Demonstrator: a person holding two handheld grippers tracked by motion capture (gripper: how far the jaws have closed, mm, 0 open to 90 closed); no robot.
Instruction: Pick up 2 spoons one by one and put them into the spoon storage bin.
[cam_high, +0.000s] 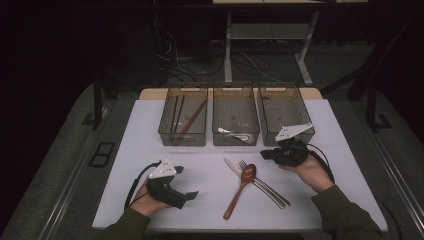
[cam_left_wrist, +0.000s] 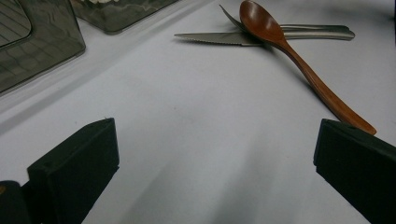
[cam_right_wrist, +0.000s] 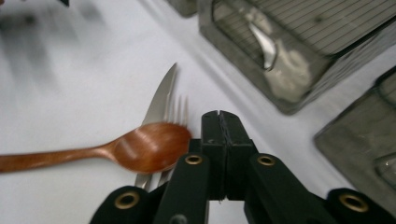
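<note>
Jaws of the left gripper (cam_high: 192, 195) stand wide apart and hold nothing in the high view; those of the right gripper (cam_high: 264, 154) cannot be judged from here. On the white table (cam_high: 125, 150) between the two lies a small pile of cutlery: a wooden spoon (cam_high: 241, 189) crossing a table knife (cam_high: 234, 168) and a fork (cam_high: 267, 188). Three smoked-plastic bins line the far edge. The left bin (cam_high: 183, 116) holds chopsticks (cam_high: 186, 117), the middle bin (cam_high: 235, 116) something white, and the right bin (cam_high: 285, 112) looks empty, which suggests sorting by kind.

Left gripper view: its jaws rise at either lower corner, spread, with bare table between them; the wooden spoon (cam_left_wrist: 299, 60) lies ahead to the right, its bowl resting on the knife (cam_left_wrist: 215, 38) and fork (cam_left_wrist: 317, 29).

Right gripper view: its jaws are pressed together, gripping nothing, just beside the wooden spoon's bowl (cam_right_wrist: 149, 147). The knife (cam_right_wrist: 161, 100) and the fork's tines (cam_right_wrist: 180, 109) project from under that bowl. The nearest bin (cam_right_wrist: 299, 56) holds white plastic cutlery (cam_right_wrist: 264, 42), probably a spoon.
</note>
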